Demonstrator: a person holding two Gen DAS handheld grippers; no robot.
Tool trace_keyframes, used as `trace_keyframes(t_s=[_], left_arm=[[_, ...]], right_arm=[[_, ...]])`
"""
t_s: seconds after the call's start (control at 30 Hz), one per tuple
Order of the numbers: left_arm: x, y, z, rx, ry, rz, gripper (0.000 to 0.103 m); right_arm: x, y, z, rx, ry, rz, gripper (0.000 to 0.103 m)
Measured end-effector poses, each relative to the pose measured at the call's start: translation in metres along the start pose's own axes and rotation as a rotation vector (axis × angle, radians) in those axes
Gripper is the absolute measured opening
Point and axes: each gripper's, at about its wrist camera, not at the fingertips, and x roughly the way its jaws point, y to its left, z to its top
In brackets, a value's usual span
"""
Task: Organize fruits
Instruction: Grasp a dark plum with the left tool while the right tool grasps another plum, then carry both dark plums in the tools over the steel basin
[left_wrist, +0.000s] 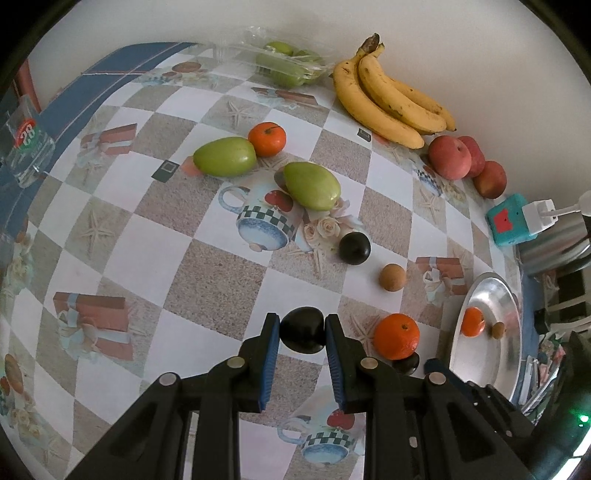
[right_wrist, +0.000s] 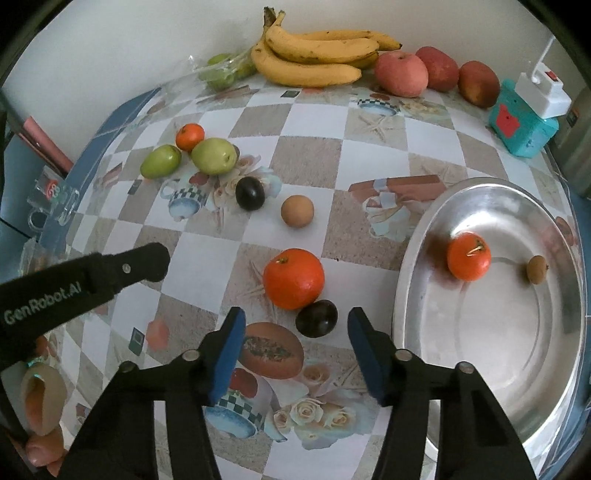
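A table covered with a checked oilcloth (left_wrist: 207, 266) printed with mugs, starfish and roses stands against a plain pale wall (left_wrist: 461, 44).

The left gripper (left_wrist: 302, 325) points steeply down, its blue pads (left_wrist: 272, 354) pressed on either side of a dark plum (left_wrist: 301, 326), which is clamped between them. In the right wrist view only its black arm shows at the left edge, with fingers of the person's hand below it.

The right gripper (right_wrist: 296, 319) also tilts steeply down, its jaws standing apart around a second dark plum (right_wrist: 316, 318) that lies on the cloth; the pads do not touch it. That plum rests against a large orange (right_wrist: 293, 278).

Just to the right sits a silver metal dish (right_wrist: 413, 280) holding a smaller orange (right_wrist: 469, 261) and a small brown fruit (right_wrist: 536, 269). Farther out on the cloth lie another brown fruit (right_wrist: 297, 211), a third dark plum (right_wrist: 250, 193), two green fruits (right_wrist: 214, 156) and a small orange (right_wrist: 190, 136) beside them.

Along the wall are a bunch of bananas (right_wrist: 314, 55), three red apples (right_wrist: 402, 74), green fruit in a clear pack (left_wrist: 284, 66) and a turquoise box (right_wrist: 521, 125) with a white plug on top. A glass mug (left_wrist: 26, 147) stands at the far left edge.
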Motion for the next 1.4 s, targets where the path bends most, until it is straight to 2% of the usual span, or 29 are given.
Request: trace_keyframes(t_s=[0.4, 0.8, 1.07, 1.4], left_arm=[[0.000, 0.000, 0.001, -0.008, 0.006, -0.011, 0.027], [0.000, 0.001, 0.001, -0.009, 0.006, -0.011, 0.027], [0.000, 0.001, 0.001, -0.016, 0.004, -0.014, 0.027], [-0.002, 0.004, 0.002, -0.036, -0.001, -0.022, 0.027]], right_arm=[[0.017, 0.000, -0.003, -0.063, 0.052, -0.077, 0.039], [0.025, 0.006, -0.003, -0.112, 0.046, -0.118, 0.027], [0.023, 0.011, -0.004, -0.124, 0.046, -0.119, 0.026], [0.001, 0.014, -0.005, -0.118, 0.016, -0.063, 0.026]])
